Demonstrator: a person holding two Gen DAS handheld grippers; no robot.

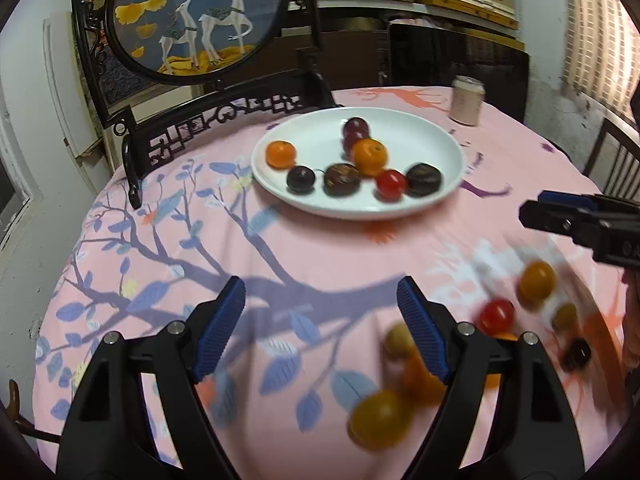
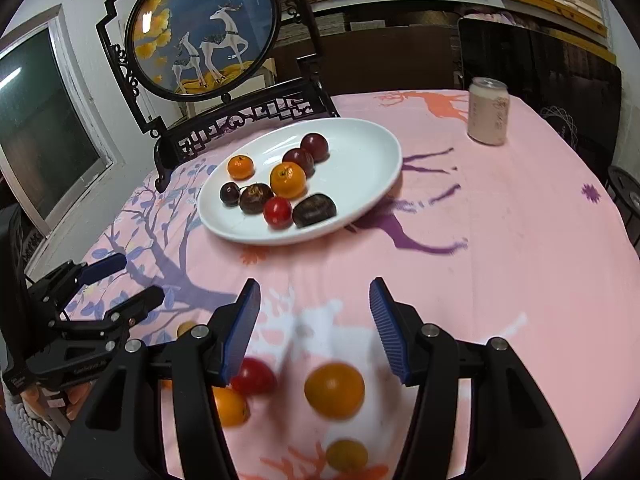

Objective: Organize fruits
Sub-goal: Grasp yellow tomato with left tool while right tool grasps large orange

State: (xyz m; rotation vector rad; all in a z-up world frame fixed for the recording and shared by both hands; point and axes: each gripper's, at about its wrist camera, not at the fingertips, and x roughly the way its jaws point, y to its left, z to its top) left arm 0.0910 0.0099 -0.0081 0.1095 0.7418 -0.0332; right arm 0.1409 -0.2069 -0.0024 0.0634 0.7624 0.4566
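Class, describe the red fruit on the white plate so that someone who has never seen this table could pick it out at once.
Find the white plate on the pink tablecloth, in front of the deer screen. Along its near edge lies a row of dark fruits; the red fruit sits among them, the only bright red, glossy one on the plate.

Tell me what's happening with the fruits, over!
Left gripper and right gripper open, empty. Eight fruits on white plate; loose fruits on the cloth near both. Nothing blocking; can stands clear.
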